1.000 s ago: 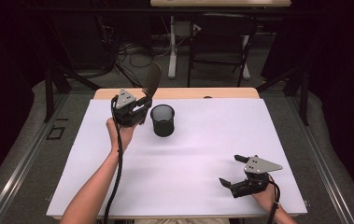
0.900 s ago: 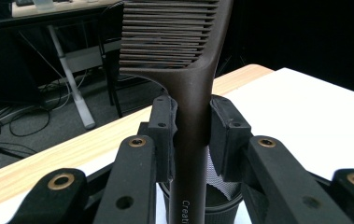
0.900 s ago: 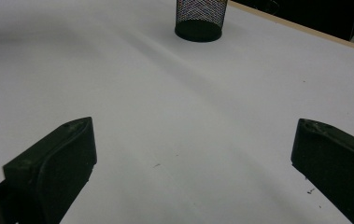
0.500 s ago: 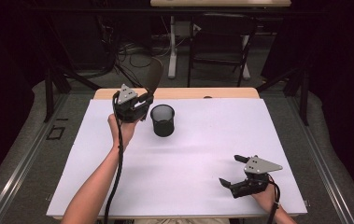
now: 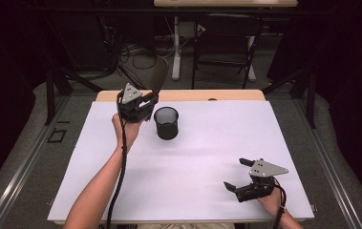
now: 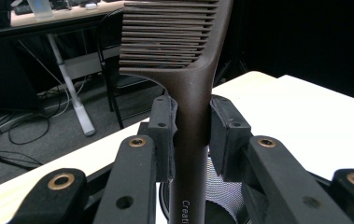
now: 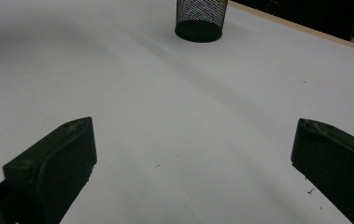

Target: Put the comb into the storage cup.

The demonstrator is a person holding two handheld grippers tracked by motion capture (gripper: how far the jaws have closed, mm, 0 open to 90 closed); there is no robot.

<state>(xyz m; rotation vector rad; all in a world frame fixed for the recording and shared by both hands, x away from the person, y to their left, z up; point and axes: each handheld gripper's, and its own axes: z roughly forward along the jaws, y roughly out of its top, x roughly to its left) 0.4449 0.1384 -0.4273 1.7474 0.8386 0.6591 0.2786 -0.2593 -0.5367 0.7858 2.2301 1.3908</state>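
My left gripper (image 5: 146, 106) is shut on the handle of a dark brown wide-tooth comb (image 5: 159, 76), held upright just left of a black mesh cup (image 5: 166, 122) on the white table (image 5: 193, 157). In the left gripper view the comb (image 6: 191, 70) rises between the pads (image 6: 164, 126), teeth pointing left, and the mesh cup (image 6: 221, 196) lies right under its lower end. My right gripper (image 5: 236, 174) rests low near the table's front right, open with nothing between its jaws. Its view looks across the bare surface to the cup (image 7: 200, 18).
A wooden strip (image 5: 183, 95) edges the table's far side. Beyond it stand a chair (image 5: 226, 43), desk legs and loose cables (image 5: 135, 52) on the floor. Dark curtains close off both sides.
The left gripper has shifted the comb slightly right, closer over the mesh cup. The right gripper has stayed where it was.
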